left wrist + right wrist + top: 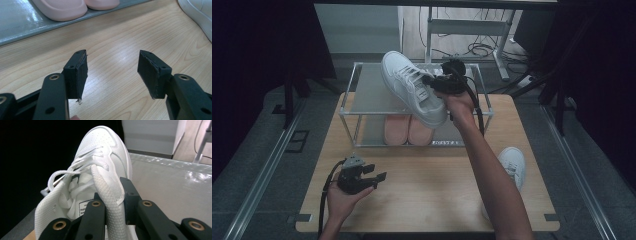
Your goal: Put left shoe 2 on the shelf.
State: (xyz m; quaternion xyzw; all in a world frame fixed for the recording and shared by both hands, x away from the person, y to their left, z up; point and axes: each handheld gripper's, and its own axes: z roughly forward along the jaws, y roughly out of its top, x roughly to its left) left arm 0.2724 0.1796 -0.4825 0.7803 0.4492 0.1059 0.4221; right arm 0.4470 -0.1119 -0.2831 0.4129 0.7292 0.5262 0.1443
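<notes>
The person is lifting a white sneaker (412, 87) over the top shelf of the metal rack (349, 102) at twelve o'clock on the table (432, 200). The right gripper (432, 82) is pinching its collar wall, jaws nearly closed on the fabric. The sneaker is hanging tilted, not yet set down. Its mate (513, 165) is lying on the table at four o'clock, so I judge half the job remains. Pink slippers (406, 129) are sitting on the lower shelf. The right forearm is stretching forward; the left gripper (374, 178) is resting at seven o'clock, jaws wide apart and empty.
</notes>
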